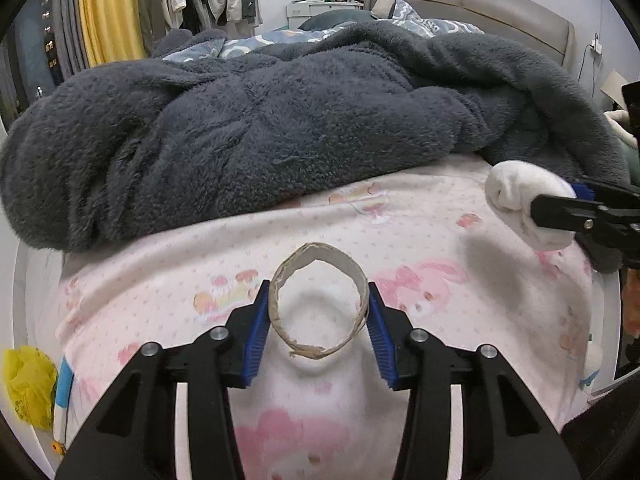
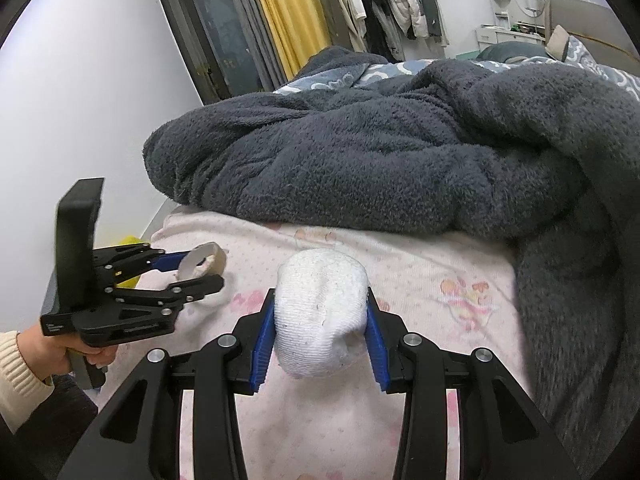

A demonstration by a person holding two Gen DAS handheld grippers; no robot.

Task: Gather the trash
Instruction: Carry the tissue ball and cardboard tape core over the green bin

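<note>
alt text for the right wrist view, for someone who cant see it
The right gripper squeezes a balled white sock above a pink patterned sheet. At left, the left gripper pinches a cardboard tube ring. A dark fleece blanket is heaped behind.

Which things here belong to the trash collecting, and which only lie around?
Job:
- cardboard ring, in left claw
- white sock, in right claw

Lying around:
- grey fleece blanket
- pink bedsheet
- yellow bag
- hanging clothes

Brown cardboard ring (image 1: 319,304) and white sock (image 2: 322,312) lie near a dark grey fleece blanket (image 1: 260,140), over a pink cartoon-print bedsheet (image 1: 440,240).
</note>
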